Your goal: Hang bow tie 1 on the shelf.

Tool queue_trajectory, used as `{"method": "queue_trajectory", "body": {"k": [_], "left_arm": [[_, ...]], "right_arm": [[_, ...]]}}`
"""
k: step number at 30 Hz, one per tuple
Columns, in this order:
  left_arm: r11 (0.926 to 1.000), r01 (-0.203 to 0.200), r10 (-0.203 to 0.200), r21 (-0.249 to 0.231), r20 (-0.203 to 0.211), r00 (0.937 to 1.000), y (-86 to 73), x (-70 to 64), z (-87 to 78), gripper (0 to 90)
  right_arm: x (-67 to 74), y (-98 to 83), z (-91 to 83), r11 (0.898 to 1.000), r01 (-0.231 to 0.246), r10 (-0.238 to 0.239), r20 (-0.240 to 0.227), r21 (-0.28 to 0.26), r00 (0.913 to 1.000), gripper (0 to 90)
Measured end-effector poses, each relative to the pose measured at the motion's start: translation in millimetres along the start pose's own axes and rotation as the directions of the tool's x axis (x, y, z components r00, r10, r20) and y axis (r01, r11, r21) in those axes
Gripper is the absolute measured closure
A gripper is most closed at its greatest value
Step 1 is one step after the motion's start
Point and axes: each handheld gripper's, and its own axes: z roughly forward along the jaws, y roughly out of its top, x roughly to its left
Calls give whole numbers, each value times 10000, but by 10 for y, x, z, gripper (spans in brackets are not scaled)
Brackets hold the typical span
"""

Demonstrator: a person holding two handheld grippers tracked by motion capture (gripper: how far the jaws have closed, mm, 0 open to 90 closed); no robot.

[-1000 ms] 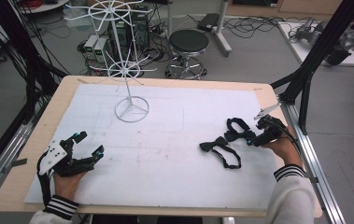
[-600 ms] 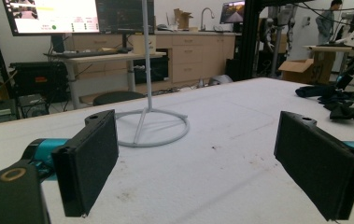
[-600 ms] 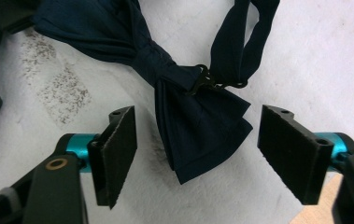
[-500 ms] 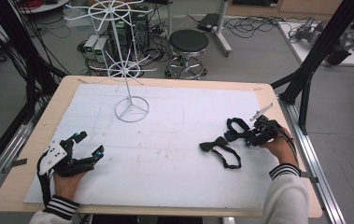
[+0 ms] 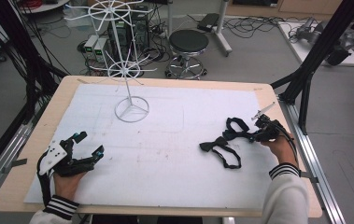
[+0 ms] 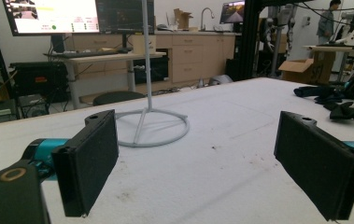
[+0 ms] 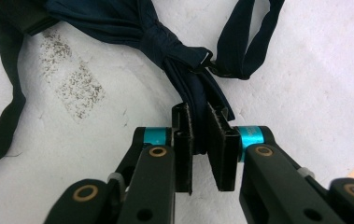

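Bow tie lies on the right half of our table, its strap looping toward the right edge, well apart from the white stand. Our right hand-held gripper has just closed on one wing, the knot straight ahead of its jaws. Our left hand-held gripper rests wide and empty at the near left corner, much farther off.

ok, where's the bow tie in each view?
High view: bow tie lies right of centre on the white mat, one end in the right gripper.
Left gripper view: far right edge, on the table.
Right gripper view: top centre, a wing clamped between the jaws.
Shared landmark: white wire stand.
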Motion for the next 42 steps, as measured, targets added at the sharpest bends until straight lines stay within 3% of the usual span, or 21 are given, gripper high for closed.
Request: {"method": "queue_trajectory", "body": {"k": [7,19,23,28,36,42], "left_arm": [[10000,-13,13,18,-7,10000,0,1,-1,142],[10000,-10,10,16,-13,10000,1,1,-1,142],[10000,63,-63,9,-12,10000,1,7,-2,142],[10000,74,-74,13,-30,10000,3,8,-1,142],[9998,178,-178,32,-18,9998,5,16,2,142],[9997,155,-156,212,1,9999,13,20,15,142]], "right_arm": [[-1,-24,-5,9992,-363,361,-178,-137,9992,814],[18,-8,-14,10000,-68,68,-28,-61,10000,826],[27,-6,-82,9988,-60,65,106,-496,9999,827],[45,-35,-231,9900,-211,211,-10,-1397,9998,827],[141,-41,-406,9703,-32,-1,-136,-2418,9999,826],[202,-34,-527,9425,21,-124,-286,-3343,9995,826]]}}
